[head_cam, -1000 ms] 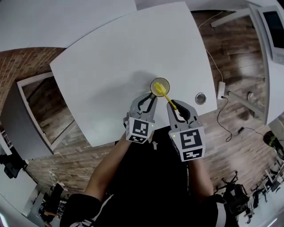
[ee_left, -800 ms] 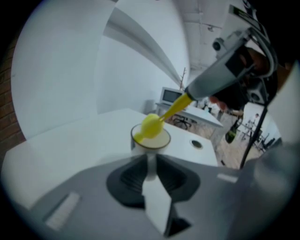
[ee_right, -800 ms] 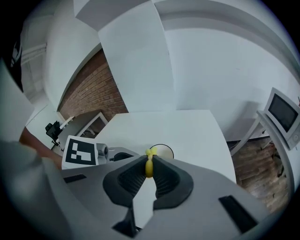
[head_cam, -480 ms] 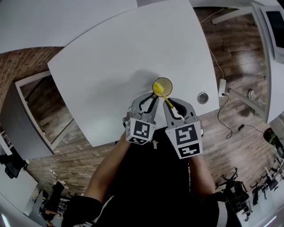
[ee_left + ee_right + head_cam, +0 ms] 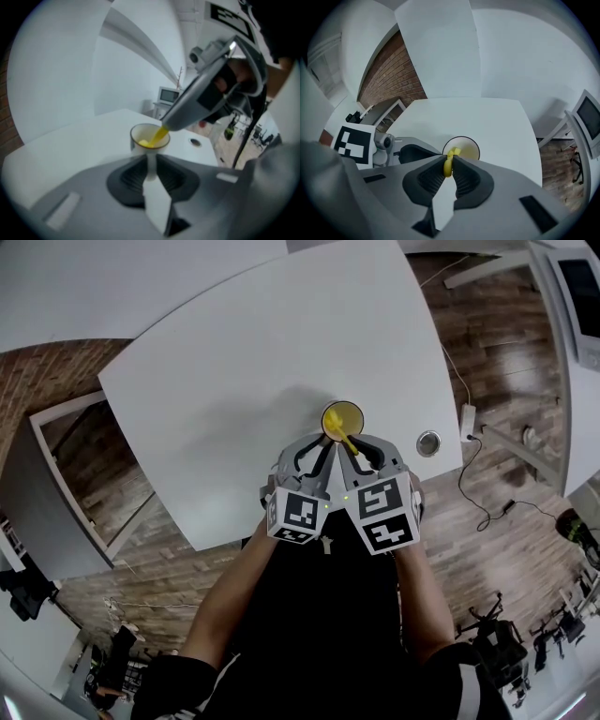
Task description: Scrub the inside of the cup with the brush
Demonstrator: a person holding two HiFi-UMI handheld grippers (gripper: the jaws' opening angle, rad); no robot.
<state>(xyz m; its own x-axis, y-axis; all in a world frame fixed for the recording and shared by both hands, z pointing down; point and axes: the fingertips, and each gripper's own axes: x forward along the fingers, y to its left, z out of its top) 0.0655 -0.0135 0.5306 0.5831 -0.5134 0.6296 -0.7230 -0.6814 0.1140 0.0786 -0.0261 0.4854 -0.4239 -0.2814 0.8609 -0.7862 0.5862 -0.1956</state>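
A small white cup (image 5: pixel 343 416) with a dark rim and a yellow-tinted inside stands near the front edge of the white table (image 5: pixel 234 381). My left gripper (image 5: pixel 323 443) is shut on the cup's white handle (image 5: pixel 151 165), right below the cup (image 5: pixel 150 137). My right gripper (image 5: pixel 353 448) is shut on the handle of a yellow brush (image 5: pixel 348 439). The brush (image 5: pixel 449 165) slants down over the rim, and its head sits inside the cup (image 5: pixel 464 149). The right gripper (image 5: pixel 206 93) hangs above the cup at the right, close beside the left one.
A round metal grommet (image 5: pixel 428 442) is set in the table to the right of the cup. Past the table's right edge, a power strip (image 5: pixel 466 427) and cables lie on the wooden floor. A monitor (image 5: pixel 588 117) stands on another desk at the far right.
My right gripper has moved left and closer to the cup, pushing the brush deeper inside so that less of its handle shows. The left gripper and the cup have stayed put.
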